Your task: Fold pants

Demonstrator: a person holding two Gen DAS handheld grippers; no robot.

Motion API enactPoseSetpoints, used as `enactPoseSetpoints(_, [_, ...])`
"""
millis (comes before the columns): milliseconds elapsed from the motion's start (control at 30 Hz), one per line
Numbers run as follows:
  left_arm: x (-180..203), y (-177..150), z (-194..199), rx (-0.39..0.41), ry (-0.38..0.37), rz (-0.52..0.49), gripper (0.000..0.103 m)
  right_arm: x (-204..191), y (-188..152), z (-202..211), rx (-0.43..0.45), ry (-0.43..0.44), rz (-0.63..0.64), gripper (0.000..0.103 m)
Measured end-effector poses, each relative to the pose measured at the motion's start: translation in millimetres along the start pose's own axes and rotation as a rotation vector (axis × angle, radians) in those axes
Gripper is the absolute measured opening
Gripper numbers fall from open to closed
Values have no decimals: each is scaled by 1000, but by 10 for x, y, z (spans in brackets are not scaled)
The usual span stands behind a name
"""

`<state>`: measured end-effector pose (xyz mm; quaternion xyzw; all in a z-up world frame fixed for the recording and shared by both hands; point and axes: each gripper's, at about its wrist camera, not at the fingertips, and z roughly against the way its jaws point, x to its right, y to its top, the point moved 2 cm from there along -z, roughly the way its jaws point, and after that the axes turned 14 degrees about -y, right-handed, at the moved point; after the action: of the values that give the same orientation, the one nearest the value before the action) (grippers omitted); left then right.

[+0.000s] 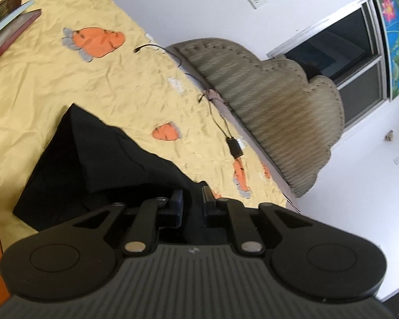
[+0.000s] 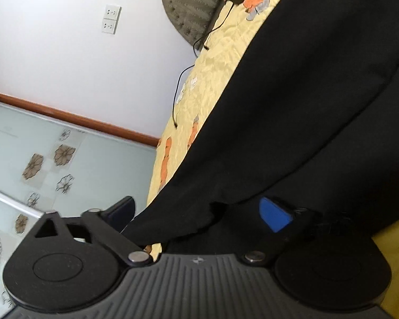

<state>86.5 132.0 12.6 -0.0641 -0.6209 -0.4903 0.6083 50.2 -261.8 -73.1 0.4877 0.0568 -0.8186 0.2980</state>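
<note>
A: Left wrist view. What does my left gripper (image 1: 192, 202) hold?

B: Its fingers are drawn close together, with a fold of the black pants (image 1: 93, 164) pinched between them. The rest of the pants trails away to the left, lying on the yellow bedsheet (image 1: 66, 87) printed with carrots.

A: And beyond the pants?

B: A charger with its cable (image 1: 234, 147) lies near the bed's edge, beside the padded headboard (image 1: 266, 101). Books (image 1: 8, 18) sit at the far corner of the sheet.

A: Right wrist view. My right gripper (image 2: 199, 212)?

B: Its fingers stand wide apart. The pants (image 2: 306, 106) fill the space between and ahead of them; an edge of the cloth lies in the gap. The blue-padded finger (image 2: 275, 214) rests against the fabric, but I see no clamping. The other finger (image 2: 121, 211) stands clear, off the bed's side.
</note>
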Motion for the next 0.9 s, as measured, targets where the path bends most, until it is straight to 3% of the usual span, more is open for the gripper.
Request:
enactPoseSetpoints(133, [-43,34,22,-7,-17,29,12,-131,-98,2,47,-83,54,103])
enactPoseSetpoints(267, [-21,59,-11,-16,-5,10,10,-328,-283,-102,35,-166,155,103])
enactPoseSetpoints(500, [86,29,-15,-18,-31,-28,6,-456,-263,-446,-1,-124,9,103])
enactPoseSetpoints(667, [89,55,118,17,-74,-32,1,-542,-285,-603,168,-187,-52,103])
enactPoseSetpoints(733, [119,66,149,28,-36,-84,1,-579,-273,-643,250,-216,-15,103])
enactPoseSetpoints(800, [60,20,82,-20,27,-108,1,-594,-258,-667,301,-267,53,94])
enactPoseSetpoints(867, [-45,-59,48,-63,17,-81,1,-579,-225,-669,304,-269,99,48])
enactPoseSetpoints(900, [-86,-102,50,-71,19,-79,1,-572,-199,-683,286,-270,130,41])
